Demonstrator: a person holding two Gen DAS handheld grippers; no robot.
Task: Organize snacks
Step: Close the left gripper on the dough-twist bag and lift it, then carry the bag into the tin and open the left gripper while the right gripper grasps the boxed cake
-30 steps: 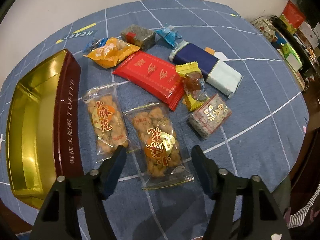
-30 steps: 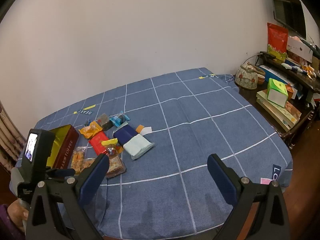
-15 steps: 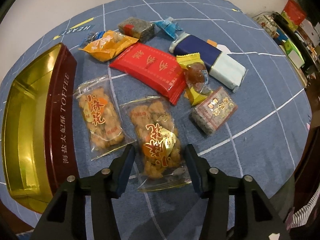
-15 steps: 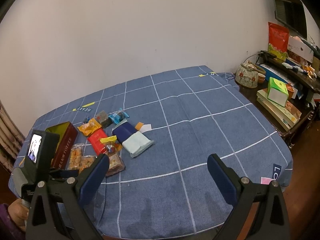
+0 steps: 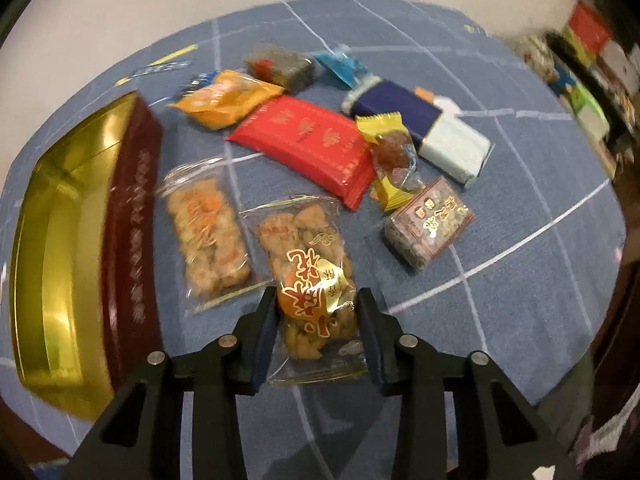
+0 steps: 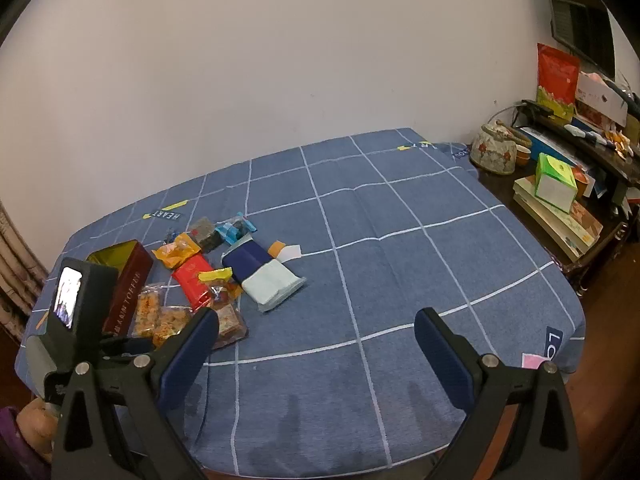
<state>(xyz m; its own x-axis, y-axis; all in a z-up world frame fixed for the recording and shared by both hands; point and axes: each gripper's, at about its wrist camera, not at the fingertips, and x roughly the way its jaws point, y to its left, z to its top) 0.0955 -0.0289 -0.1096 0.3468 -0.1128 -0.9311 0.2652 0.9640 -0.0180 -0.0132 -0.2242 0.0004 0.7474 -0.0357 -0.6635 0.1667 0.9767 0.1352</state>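
I am looking down my left gripper at a clear bag of fried twists with a gold-and-orange label, lying on the blue checked tablecloth. The jaws have just been closing, and the bag's near half is sitting between them with both pads lying against its sides, so I am reading this as a grip on the bag. A second clear bag of twists is lying just to its left, and beyond that the open maroon toffee tin is showing its gold inside. Further back I am seeing a red packet, an orange packet, a navy and pale green pack, a yellow-wrapped sweet and a small dark packet with gold print, all crowded close together.

My right gripper is hanging over a bare part of the cloth, jaws standing wide apart with nothing between them, well away from the snack cluster at its left
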